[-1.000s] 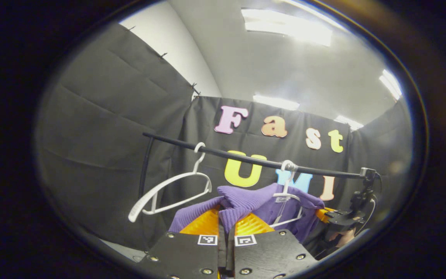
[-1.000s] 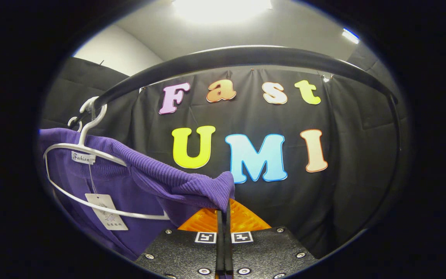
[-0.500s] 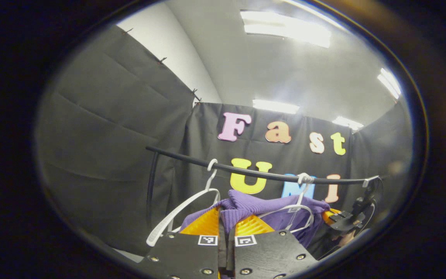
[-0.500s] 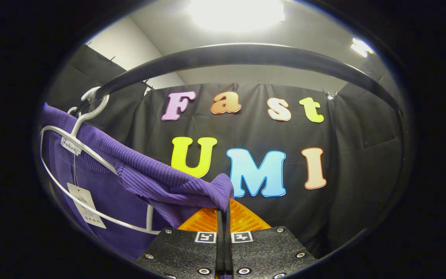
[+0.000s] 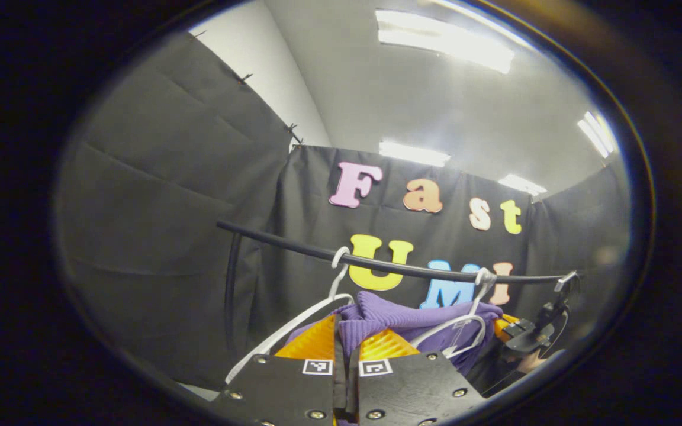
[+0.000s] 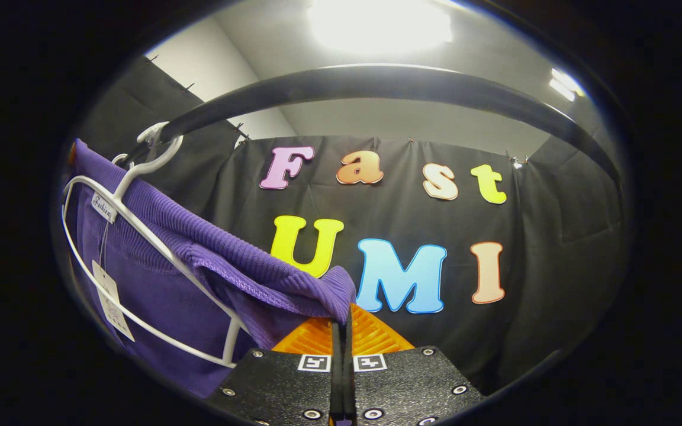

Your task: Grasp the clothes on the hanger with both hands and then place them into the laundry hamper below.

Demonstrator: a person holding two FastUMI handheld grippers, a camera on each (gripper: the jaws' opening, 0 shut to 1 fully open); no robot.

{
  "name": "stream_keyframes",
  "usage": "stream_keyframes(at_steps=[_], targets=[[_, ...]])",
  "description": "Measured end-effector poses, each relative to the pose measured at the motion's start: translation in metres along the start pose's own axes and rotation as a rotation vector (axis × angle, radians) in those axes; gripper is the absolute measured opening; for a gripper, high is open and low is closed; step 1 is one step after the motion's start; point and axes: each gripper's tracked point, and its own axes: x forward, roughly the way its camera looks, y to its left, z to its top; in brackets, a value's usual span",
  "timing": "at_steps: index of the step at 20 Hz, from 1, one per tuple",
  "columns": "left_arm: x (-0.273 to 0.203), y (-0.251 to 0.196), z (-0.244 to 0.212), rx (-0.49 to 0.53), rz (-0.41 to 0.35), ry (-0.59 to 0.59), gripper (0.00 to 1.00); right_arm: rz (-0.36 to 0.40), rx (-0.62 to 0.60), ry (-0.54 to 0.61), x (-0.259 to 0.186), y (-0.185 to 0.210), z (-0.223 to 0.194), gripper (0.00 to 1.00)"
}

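— Both hangers have slid rightward along the rail (image 5: 388,264) since a second ago?
— Yes. The purple sweater (image 5: 400,322) still hangs on the white hanger (image 5: 456,326), stretched between the grippers.
— Jaws?
— Left gripper (image 5: 347,346) and right gripper (image 6: 341,331) each stay clamped on a fold of the knit. The empty hanger (image 5: 293,328) hangs beside it.

Carrier: black clothes rail (image 5: 412,272), horizontal bar, vertical post at its left end in left gripper view; seen close overhead as dark arc (image 6: 376,89) in right gripper view.

On rail, left to right in left gripper view:
- white hanger (image 5: 293,331), hook over bar, bare, tilted.
- second white hanger (image 5: 456,325), hook over bar, tilted, carrying purple knit garment (image 5: 394,319); same hanger (image 6: 140,236) and garment (image 6: 199,260) in right gripper view, paper tag (image 6: 113,299) dangling from hanger neck.
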Motion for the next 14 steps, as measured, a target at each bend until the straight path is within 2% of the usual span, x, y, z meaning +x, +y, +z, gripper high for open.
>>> stream_keyframes(at_steps=[1,2,4,5,6,8,9,10,11,14], targets=[[0.0,0.001,-0.008,0.022,-0.008,0.019,0.01,-0.003,-0.005,0.004,0.0,-0.001,-0.002,0.0],[0.002,0.003,-0.014,0.038,-0.017,0.036,0.07,-0.003,-0.012,0.011,-0.002,0.0,-0.004,0.0],[0.004,0.003,-0.03,-0.014,-0.037,0.059,0.07,-0.013,-0.061,0.018,-0.002,-0.002,-0.008,0.0],[0.004,0.003,-0.042,-0.037,-0.048,0.068,0.01,-0.022,-0.075,0.019,-0.003,-0.007,-0.009,0.0],[0.005,0.005,-0.053,-0.046,-0.056,0.076,0.07,-0.023,-0.064,0.024,-0.004,-0.01,-0.012,0.0],[0.007,0.008,-0.069,-0.053,-0.06,0.089,0.01,-0.018,-0.034,0.041,-0.004,-0.009,-0.021,0.0],[0.007,0.008,-0.075,-0.057,-0.063,0.094,0.01,-0.021,-0.04,0.046,-0.004,-0.009,-0.021,0.0],[0.009,0.009,-0.08,-0.061,-0.066,0.097,0.07,-0.025,-0.052,0.048,-0.003,-0.01,-0.021,0.0],[0.012,0.007,-0.083,-0.063,-0.071,0.095,0.01,-0.028,-0.059,0.048,-0.002,-0.01,-0.021,0.0],[0.009,0.006,-0.091,-0.092,-0.079,0.08,0.01,-0.03,-0.072,0.051,-0.003,-0.011,-0.026,0.0]])
